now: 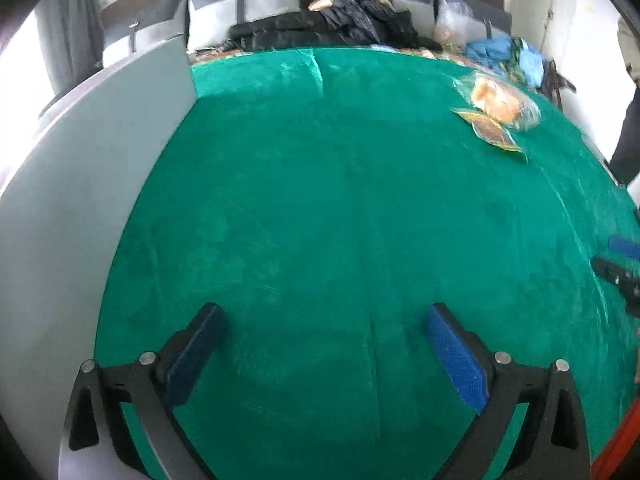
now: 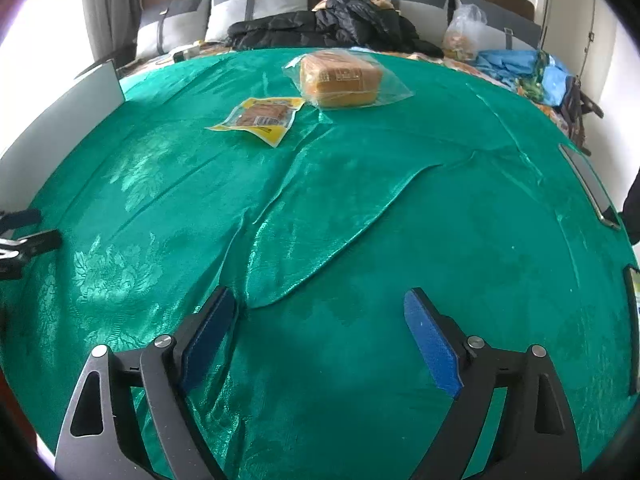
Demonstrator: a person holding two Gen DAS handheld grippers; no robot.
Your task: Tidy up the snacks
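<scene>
- Left gripper [image 1: 322, 314]: nearest the left wrist camera, its 2 blue-padded fingers spread wide over the green cloth [image 1: 320, 208], with nothing between them.
- Right gripper [image 2: 320, 300]: nearest the right wrist camera, likewise spread wide and holding nothing; a long crease in the cloth runs past its left finger.
- Green cloth: a shiny, patterned sheet covering the whole work surface, wrinkled near the middle in the right wrist view.
- Bread bag [image 2: 344, 78]: a clear bag with a loaf inside, lying on the far part of the cloth, well apart from both grippers; blurred at far right in the left wrist view [image 1: 500, 100].
- Yellow snack packet [image 2: 260, 118]: flat on the cloth, just beside the bread bag on its near left side.
- Grey board [image 1: 92, 184]: standing along the left edge of the cloth.
- Black jacket [image 2: 340, 26]: heaped beyond the cloth, in front of grey pillows [image 2: 256, 4].
- Blue bundle [image 2: 520, 66]: at the far right, past the cloth edge.
</scene>
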